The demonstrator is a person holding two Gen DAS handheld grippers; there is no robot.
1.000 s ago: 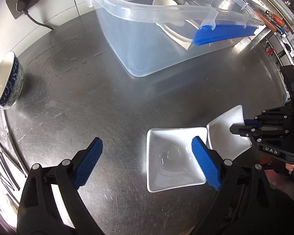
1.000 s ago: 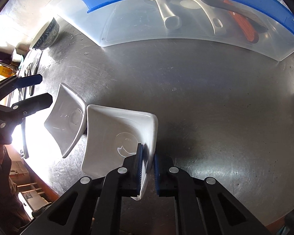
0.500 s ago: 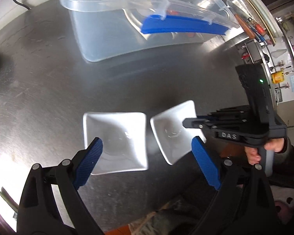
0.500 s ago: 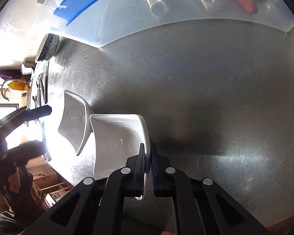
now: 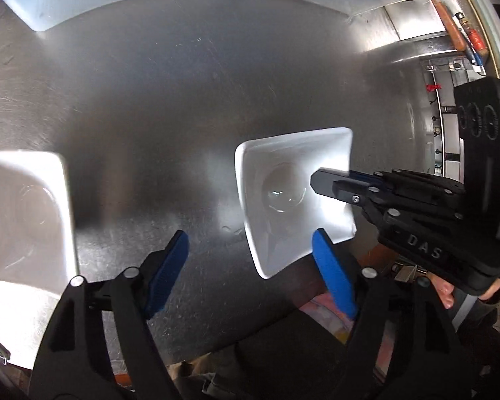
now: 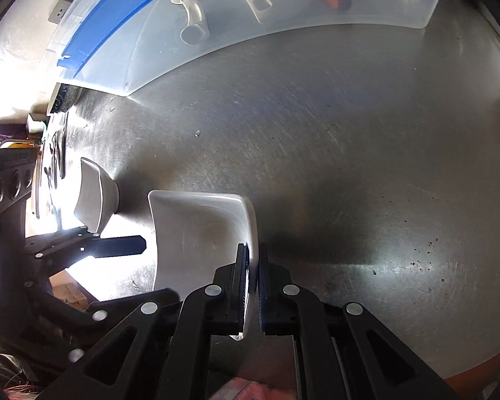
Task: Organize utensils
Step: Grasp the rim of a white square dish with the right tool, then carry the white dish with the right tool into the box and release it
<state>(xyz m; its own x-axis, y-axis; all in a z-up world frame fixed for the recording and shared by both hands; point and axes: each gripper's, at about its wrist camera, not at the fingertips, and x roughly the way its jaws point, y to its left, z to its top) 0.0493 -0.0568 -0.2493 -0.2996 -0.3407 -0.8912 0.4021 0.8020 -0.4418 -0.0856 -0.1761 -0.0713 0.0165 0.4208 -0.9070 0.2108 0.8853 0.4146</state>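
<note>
While the right gripper point(image 6: 252, 266) pinches a white square dish point(image 6: 196, 233) at its three-o'clock rim, the left gripper point(image 5: 250, 266) gapes empty.

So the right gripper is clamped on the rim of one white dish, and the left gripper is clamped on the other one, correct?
Not quite. The right gripper is clamped on the rim of one white dish, but the left gripper is open and holds nothing; the other dish lies apart on the counter, as the left wrist view shows.
</note>
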